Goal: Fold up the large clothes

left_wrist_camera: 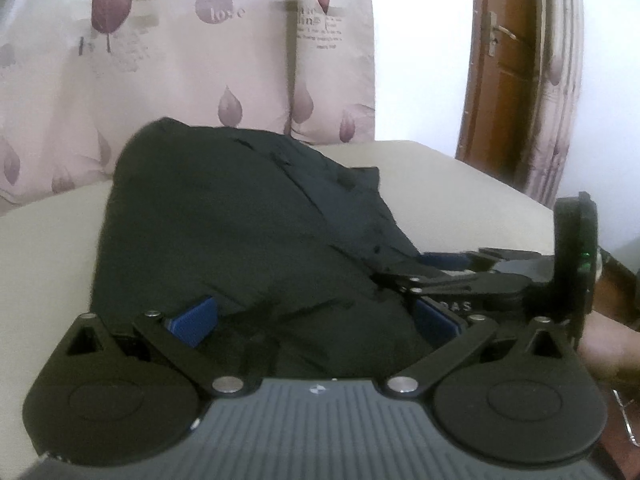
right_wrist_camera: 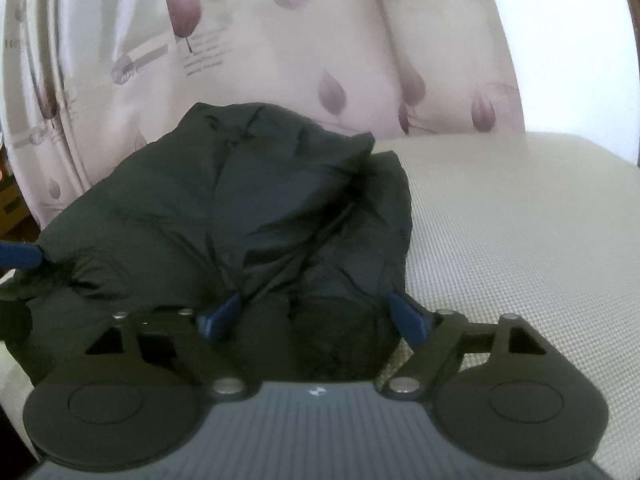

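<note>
Right gripper (right_wrist_camera: 316,316): the blue fingers (right_wrist_camera: 408,316) stand wide apart, released; the dark cloth bulges between them but the pads do not press it.
Left gripper (left_wrist_camera: 314,320): also spread wide, not clenched; cloth lies between its blue pads (left_wrist_camera: 196,318), and I cannot tell if they touch it.
Garment (right_wrist_camera: 240,208): a large, dark, puffy piece, heaped in a mound on the cream surface (right_wrist_camera: 500,240), just in front of both grippers.
Writing: the right gripper's body, seen from the left wrist, shows letters like "DAS" (left_wrist_camera: 460,306), partly hidden.
Curtain (left_wrist_camera: 180,60): pale, with purple leaves; the word "love" (left_wrist_camera: 224,14) is readable, other small text is too blurred.
Door (left_wrist_camera: 504,80): brown wood, with a metal handle, to the right.
</note>
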Tool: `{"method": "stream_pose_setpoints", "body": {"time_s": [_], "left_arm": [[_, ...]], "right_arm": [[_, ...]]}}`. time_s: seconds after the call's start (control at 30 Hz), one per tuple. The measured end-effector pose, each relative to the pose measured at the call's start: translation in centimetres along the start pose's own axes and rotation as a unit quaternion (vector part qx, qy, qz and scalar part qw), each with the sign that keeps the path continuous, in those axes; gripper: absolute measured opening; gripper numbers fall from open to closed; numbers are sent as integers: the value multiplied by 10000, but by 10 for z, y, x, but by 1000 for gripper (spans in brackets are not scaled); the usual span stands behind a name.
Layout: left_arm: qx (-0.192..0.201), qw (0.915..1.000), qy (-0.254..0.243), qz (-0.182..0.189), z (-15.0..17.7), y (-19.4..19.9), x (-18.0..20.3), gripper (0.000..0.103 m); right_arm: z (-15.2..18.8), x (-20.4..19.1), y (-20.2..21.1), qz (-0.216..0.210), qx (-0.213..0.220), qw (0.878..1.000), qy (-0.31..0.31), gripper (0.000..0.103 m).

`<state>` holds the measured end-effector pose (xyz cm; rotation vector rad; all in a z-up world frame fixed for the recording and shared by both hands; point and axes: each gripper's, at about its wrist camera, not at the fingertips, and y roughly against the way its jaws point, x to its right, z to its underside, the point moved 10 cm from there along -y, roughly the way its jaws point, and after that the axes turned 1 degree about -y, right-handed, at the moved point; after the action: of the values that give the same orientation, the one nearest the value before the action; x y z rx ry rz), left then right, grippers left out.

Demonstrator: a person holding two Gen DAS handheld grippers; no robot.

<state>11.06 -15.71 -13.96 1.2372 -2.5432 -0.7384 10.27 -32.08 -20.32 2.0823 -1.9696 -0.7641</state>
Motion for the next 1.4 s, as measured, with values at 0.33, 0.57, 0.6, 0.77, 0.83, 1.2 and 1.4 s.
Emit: {"method": "stream_pose_setpoints", "body": {"time_s": [0.33, 0.57, 0.6, 0.77, 0.83, 1.2, 1.4], "left_arm": [[29, 9993, 89, -357, -10, 3, -33, 103], [-41, 9979, 162, -627, -12, -2, -61, 103], [-60, 9976, 196, -664, -12, -2, -65, 103], [-107, 9958, 424, -811, -11, -6, -87, 103], [-113, 9953, 512, -818, -11, -7, -95, 103], [-147, 9941, 588, -899, -20, -20, -117, 103], [-312, 9928, 932, -678, -20, -30, -124, 103]], "right_arm": [[2, 7, -3, 7, -118, 9997, -203, 94], [3, 11, -6, -51, -191, 9991, -369, 97], [3, 12, -6, -53, -193, 9991, -375, 97], [3, 12, -5, -23, -178, 9992, -348, 98], [3, 12, -5, -11, -175, 9993, -334, 98], [0, 13, -4, 2, -302, 9990, -316, 98], [0, 14, -6, -20, -333, 9990, -298, 98]]}}
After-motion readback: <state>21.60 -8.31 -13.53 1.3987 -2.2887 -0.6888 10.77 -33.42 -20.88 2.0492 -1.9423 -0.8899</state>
